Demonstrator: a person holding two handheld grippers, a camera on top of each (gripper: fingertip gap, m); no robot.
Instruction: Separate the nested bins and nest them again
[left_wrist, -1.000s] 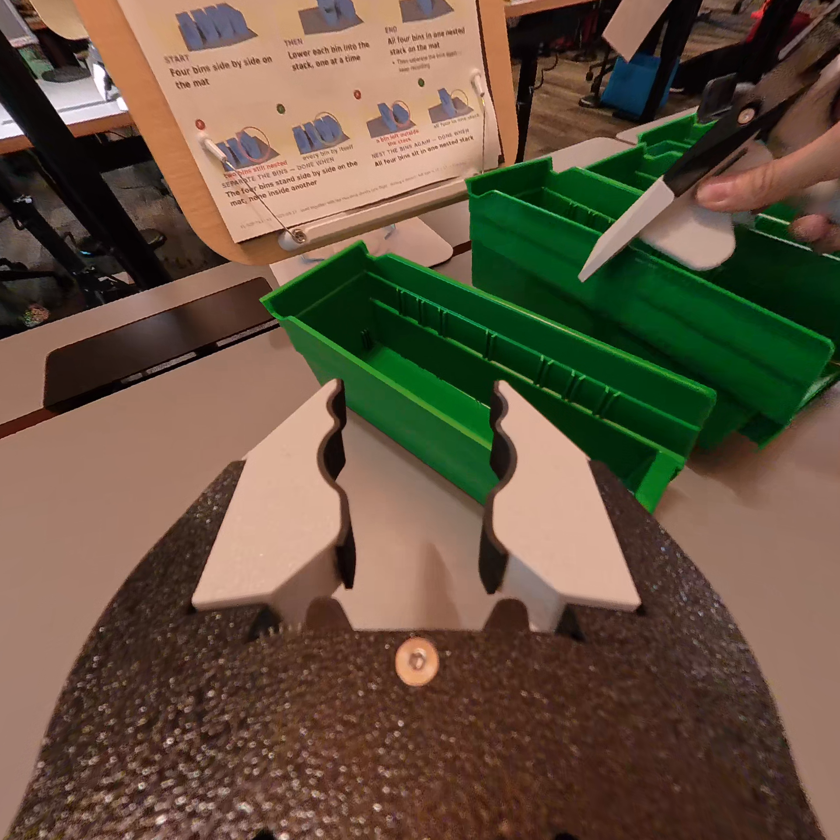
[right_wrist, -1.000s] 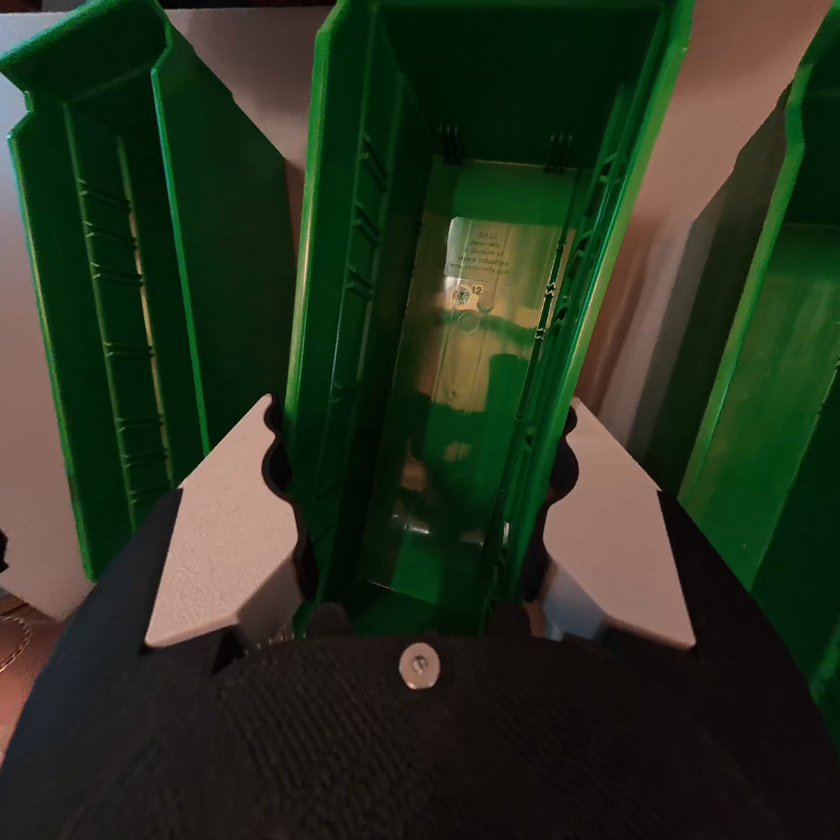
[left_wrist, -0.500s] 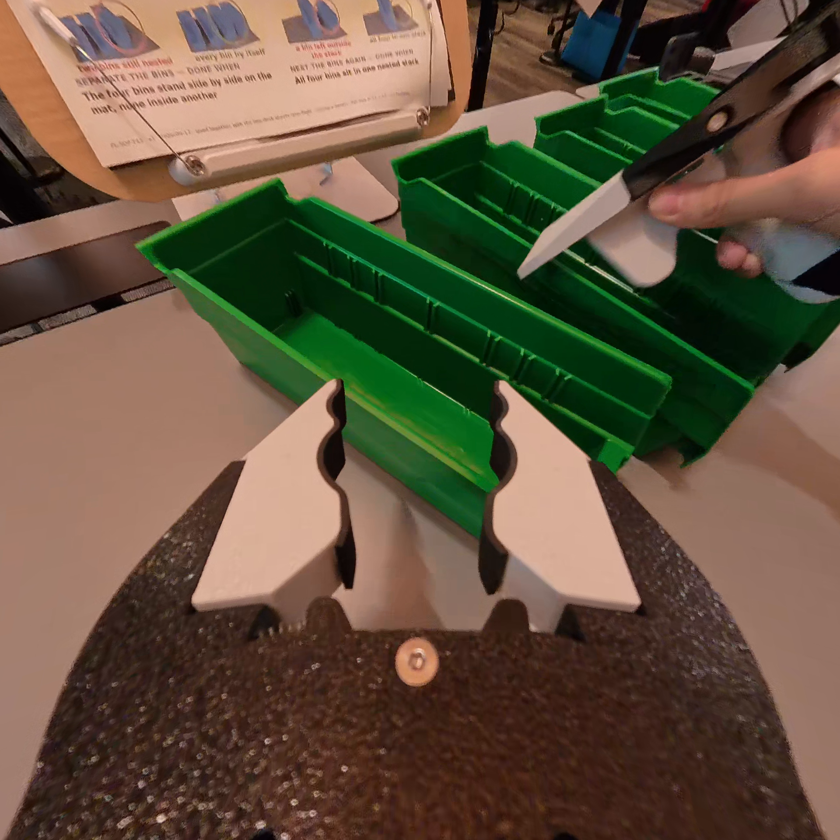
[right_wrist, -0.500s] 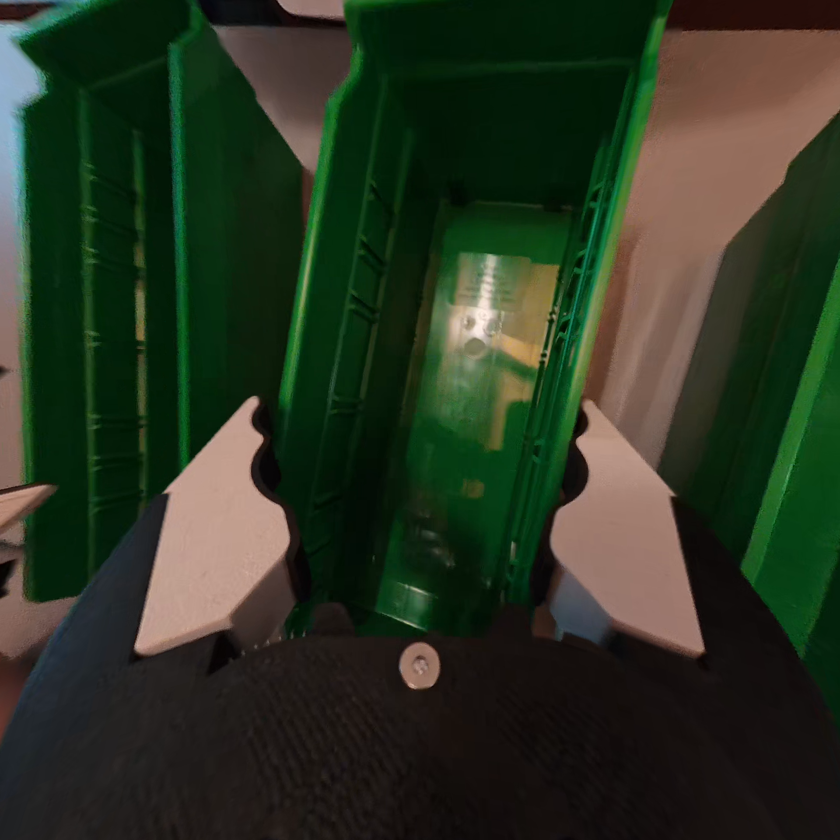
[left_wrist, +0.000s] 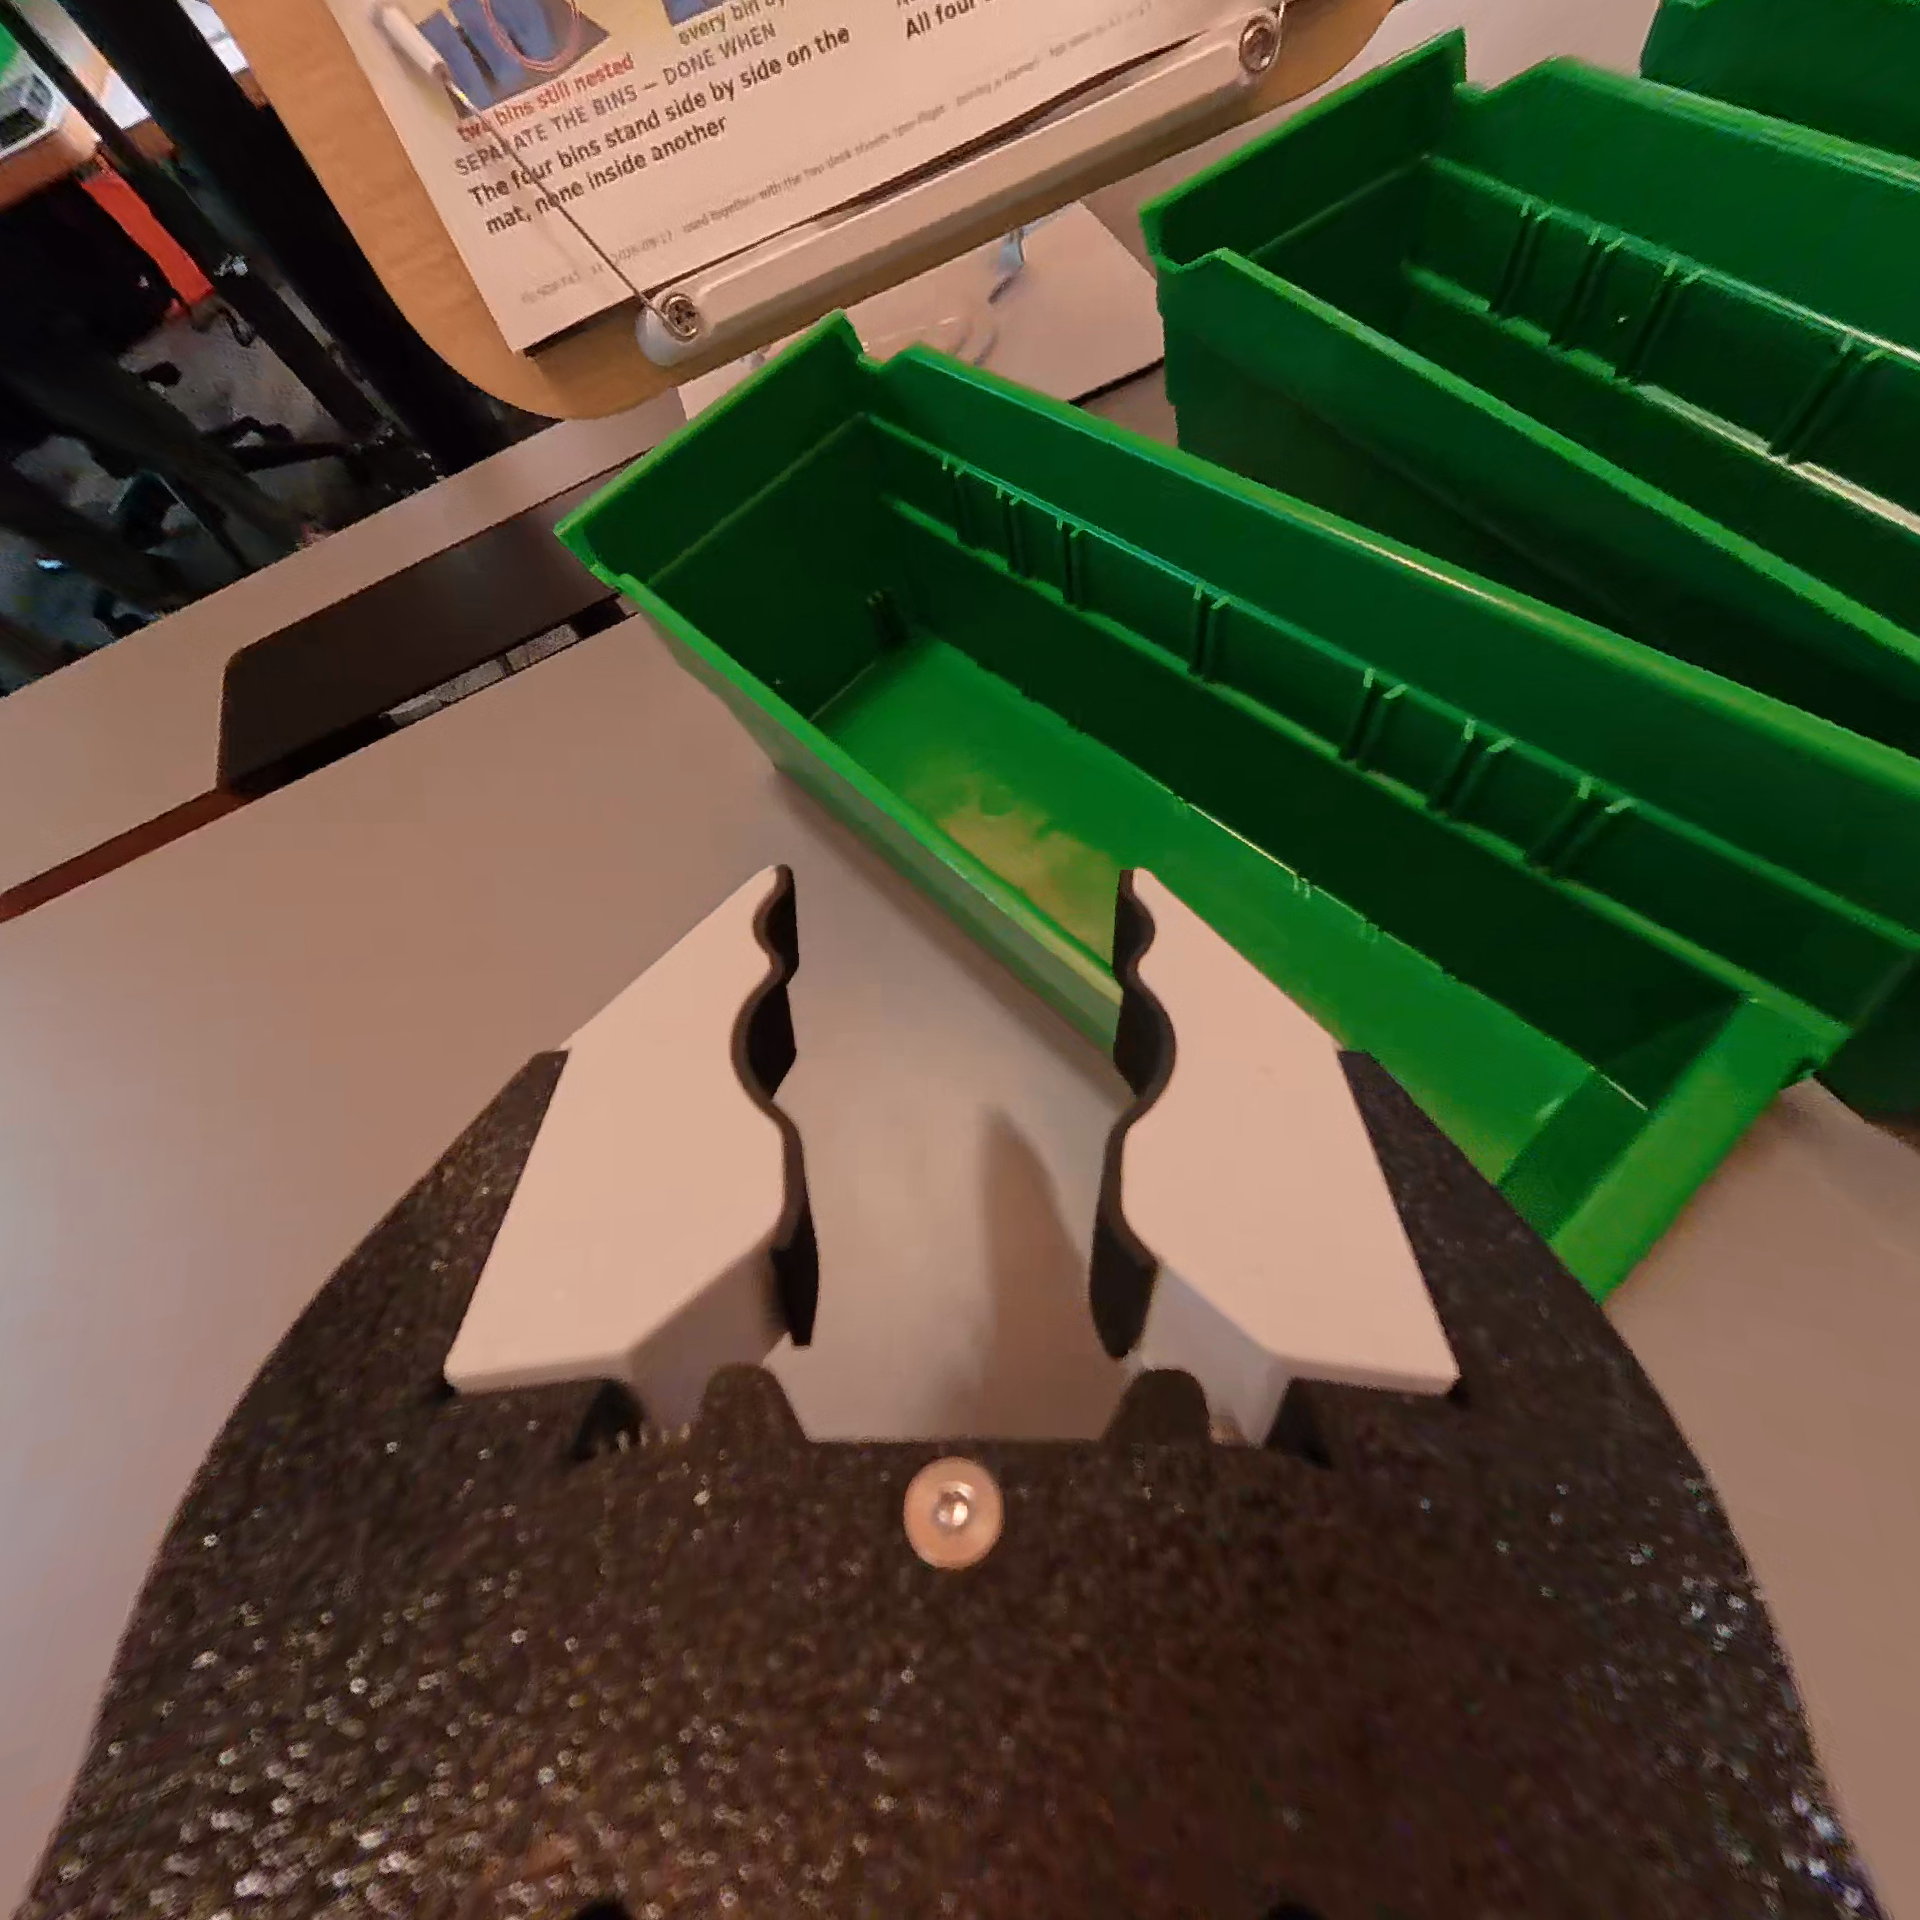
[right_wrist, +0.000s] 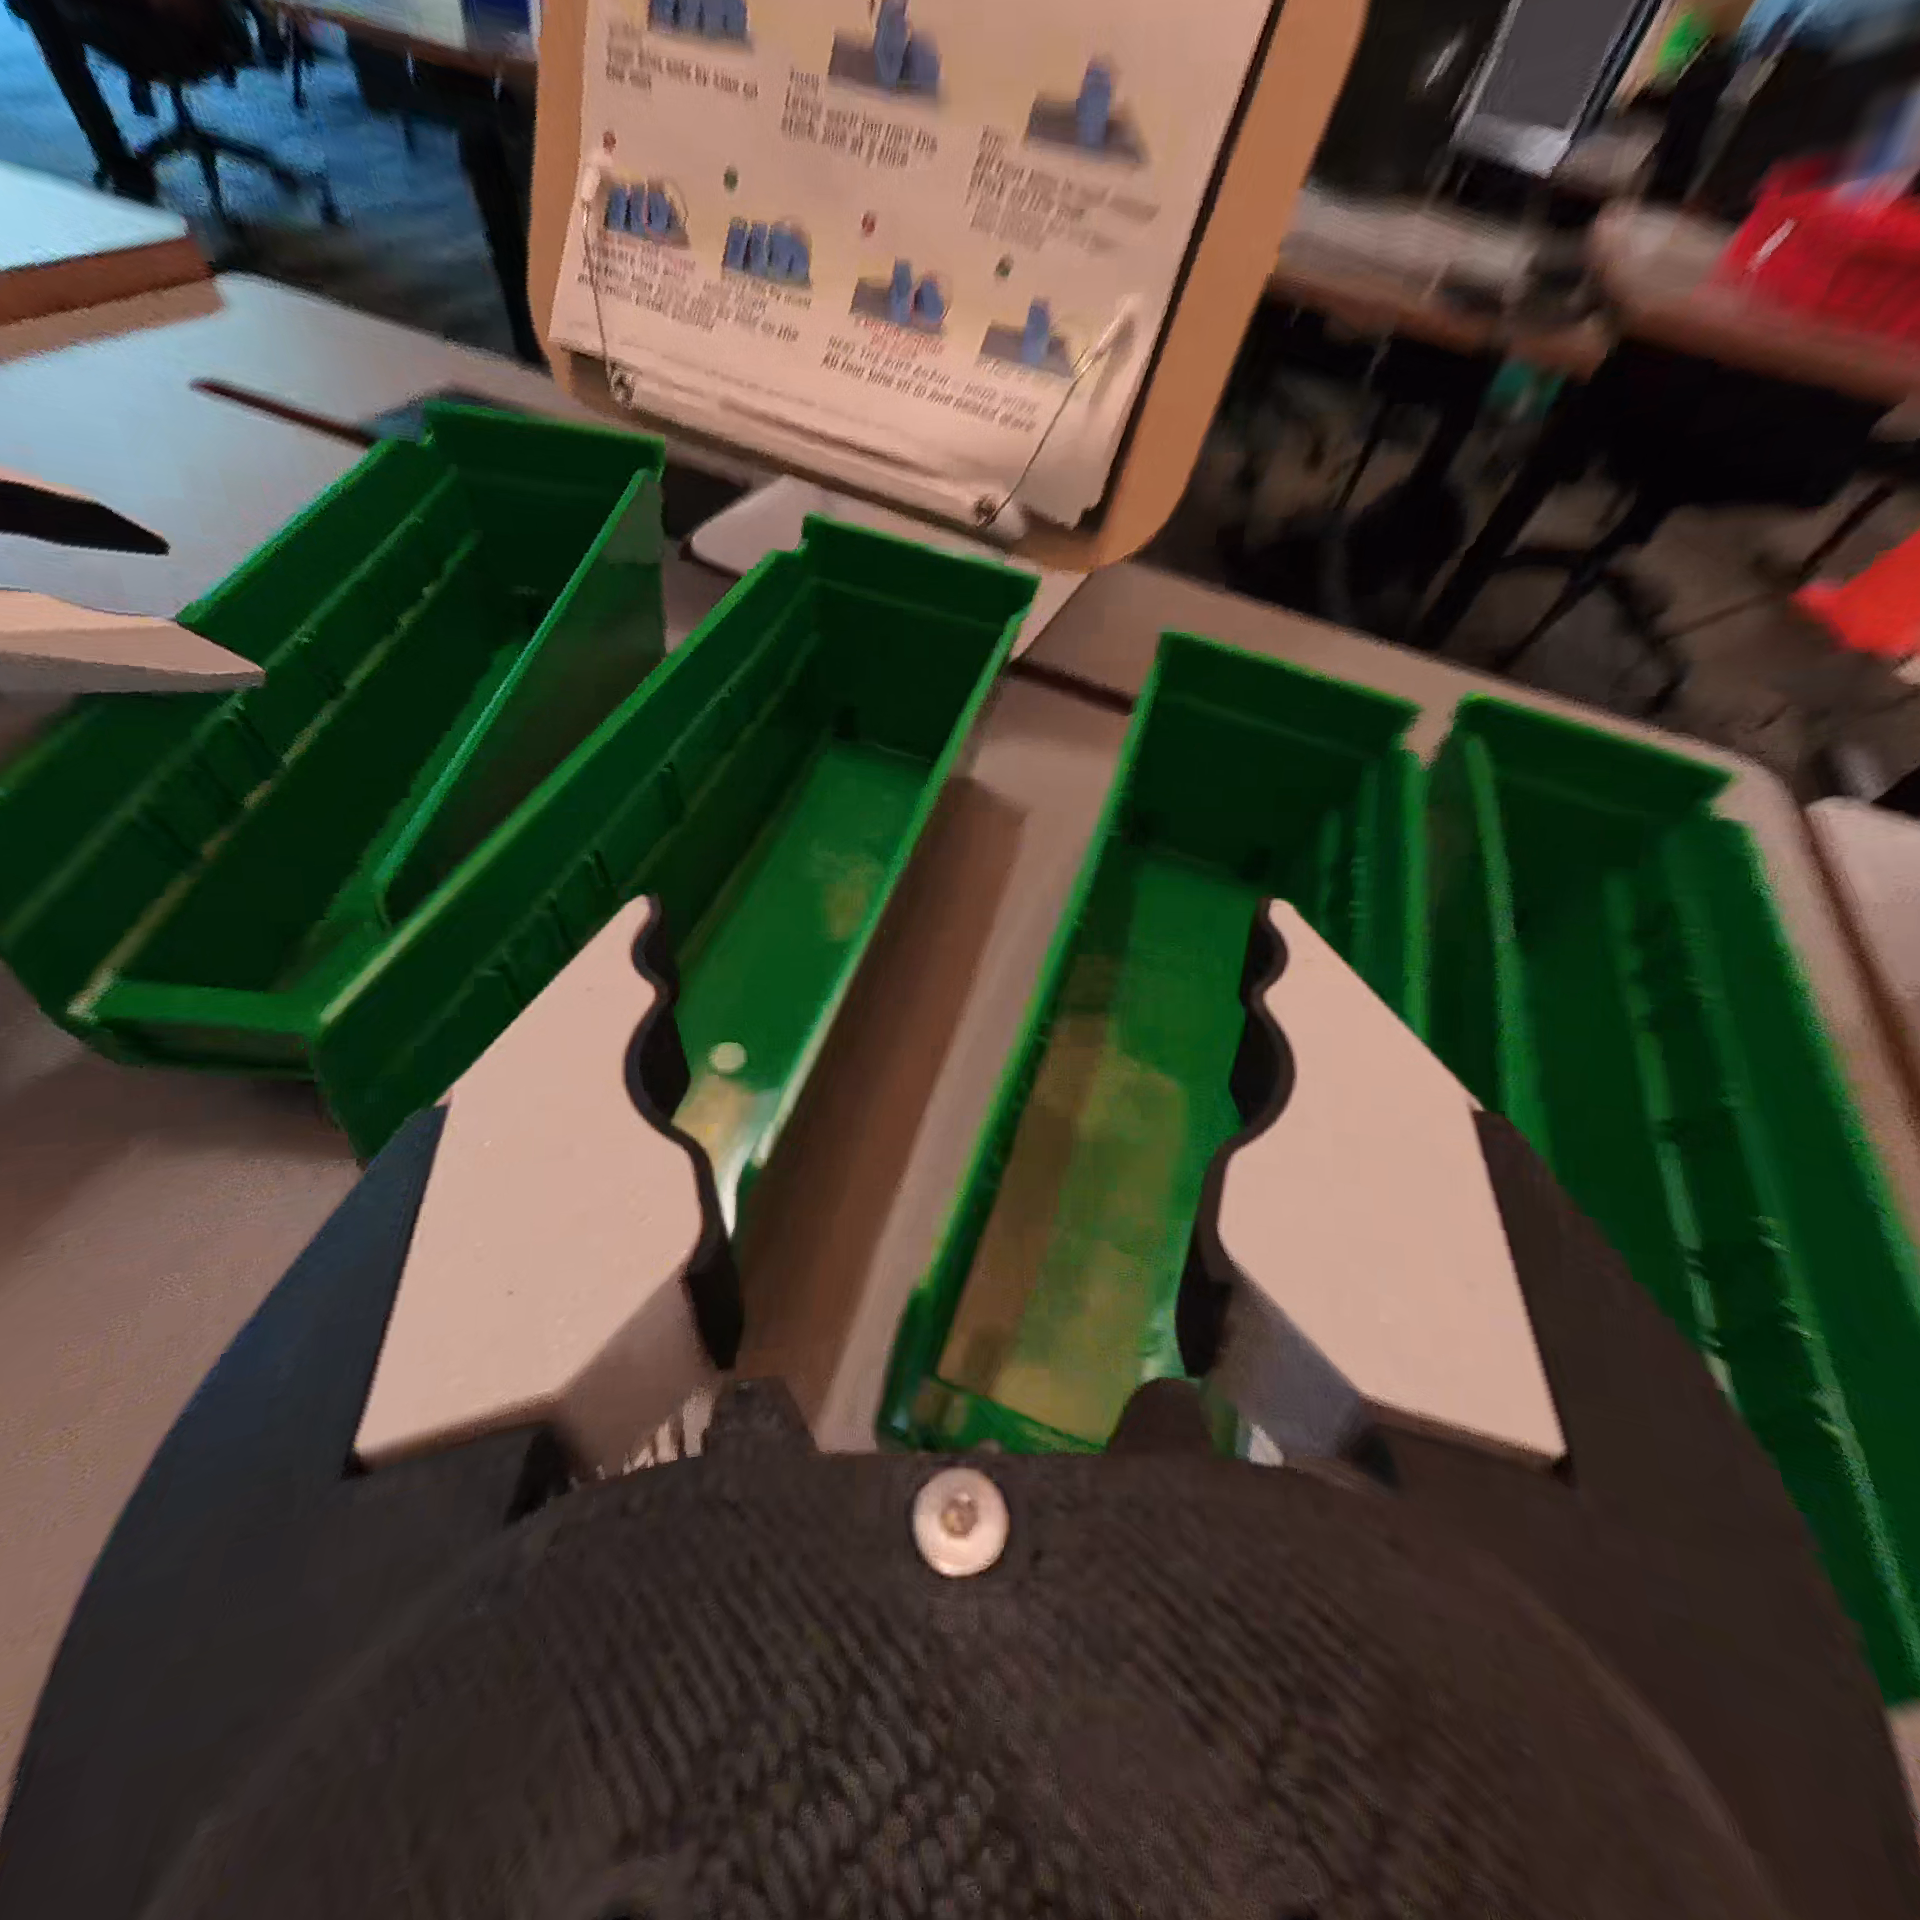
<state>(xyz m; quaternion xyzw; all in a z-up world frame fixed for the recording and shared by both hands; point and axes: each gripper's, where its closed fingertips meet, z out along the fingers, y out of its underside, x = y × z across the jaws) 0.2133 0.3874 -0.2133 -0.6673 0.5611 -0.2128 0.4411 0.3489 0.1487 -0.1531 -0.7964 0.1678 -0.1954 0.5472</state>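
Observation:
Several long green bins stand side by side on the grey table, none nested. In the right wrist view they run from a far-left bin (right_wrist: 312, 790) through two middle bins (right_wrist: 790, 862) (right_wrist: 1174, 997) to a right bin (right_wrist: 1683, 1039). My right gripper (right_wrist: 956, 935) is open wide and empty, above the gap between the middle bins. My left gripper (left_wrist: 954, 935) is open and empty, its tips just short of the near wall of the far-left bin (left_wrist: 1195, 790). A second bin (left_wrist: 1558, 343) lies behind it. A left finger (right_wrist: 114, 644) shows at the right view's left edge.
A wooden clipboard with an instruction sheet (right_wrist: 883, 229) stands on a stand behind the bins and also shows in the left wrist view (left_wrist: 790, 156). A dark slot (left_wrist: 416, 665) cuts the table at the left. Desks and chairs stand beyond the table.
My right gripper has pulled back and tilted up from the bin that sat between its jaws; all the bins now show. My left gripper moved closer to the far-left bin; the right hand left its view.

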